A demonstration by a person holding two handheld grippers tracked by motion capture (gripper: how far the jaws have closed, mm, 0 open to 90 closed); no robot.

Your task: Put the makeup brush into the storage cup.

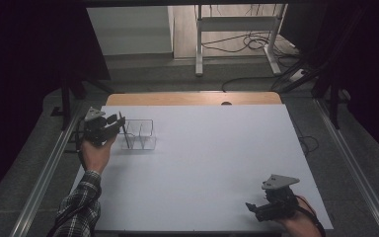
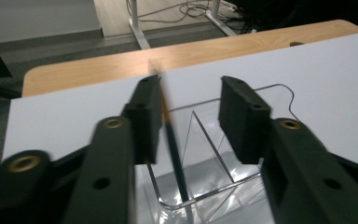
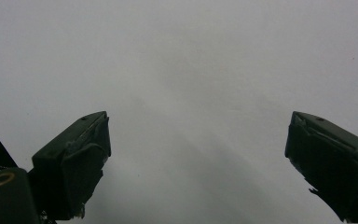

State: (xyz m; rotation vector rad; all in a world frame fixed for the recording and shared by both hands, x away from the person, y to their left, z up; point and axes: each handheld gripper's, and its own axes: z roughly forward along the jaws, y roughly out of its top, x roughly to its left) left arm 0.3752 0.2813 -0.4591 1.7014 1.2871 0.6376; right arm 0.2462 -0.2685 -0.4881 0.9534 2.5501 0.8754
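Clear organiser: near worktop's left edge; thin dark stick stands inside.
Left gripper: jaws apart, stick between.
Right gripper: near-right corner, jaws apart.

White table sheet over wooden tabletop; cables on floor beyond.

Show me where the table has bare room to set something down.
The white table sheet is bare from the clear plastic compartment organizer across to its right edge, and down to the right gripper at the near right corner. It is crowded only at the far left, where the left gripper stands open at the organizer, beside a thin dark stick standing in it.
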